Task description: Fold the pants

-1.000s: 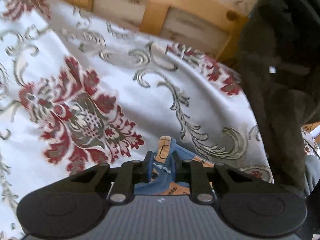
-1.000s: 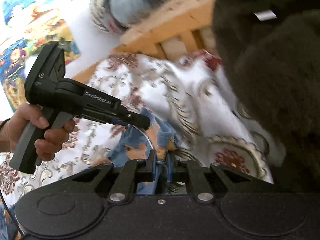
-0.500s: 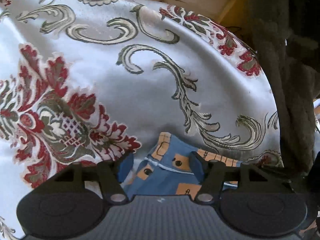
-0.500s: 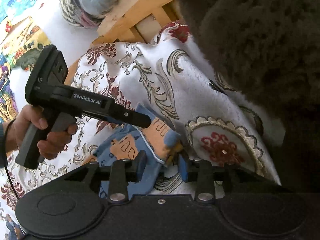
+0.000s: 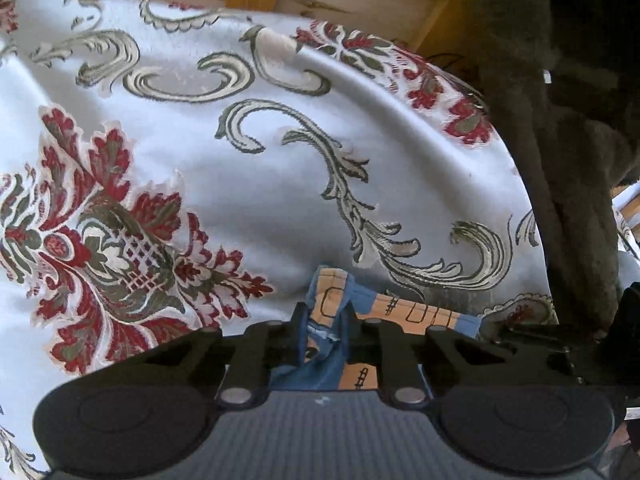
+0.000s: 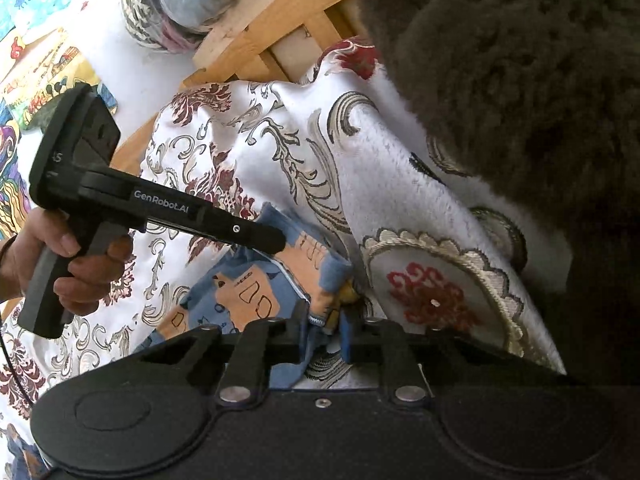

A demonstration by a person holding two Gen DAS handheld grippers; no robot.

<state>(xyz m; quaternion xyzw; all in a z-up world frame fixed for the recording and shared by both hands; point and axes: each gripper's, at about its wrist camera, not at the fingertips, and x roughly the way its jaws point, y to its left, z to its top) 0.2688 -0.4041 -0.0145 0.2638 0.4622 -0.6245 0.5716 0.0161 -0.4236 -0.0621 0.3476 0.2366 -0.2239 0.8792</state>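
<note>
The small blue pants [image 6: 256, 296] with orange drawings lie on a white cloth with red and grey flowers. My left gripper [image 5: 323, 322] is shut on one corner of the pants [image 5: 336, 300]. My right gripper [image 6: 325, 330] is shut on the nearby corner of the same edge. The left gripper [image 6: 276, 240] also shows in the right wrist view, held by a hand, its tip on the pants. Most of the pants are hidden under the grippers.
The patterned cloth [image 5: 248, 184] covers the work surface. A dark furry mass [image 6: 520, 100] hangs at the right in both views. A wooden frame [image 6: 272, 28] stands behind the cloth. A colourful mat [image 6: 36, 64] lies at far left.
Half a second ago both grippers stood open over the pants' edge. Both have now closed on it. A second ago they were also shut on the cloth.
</note>
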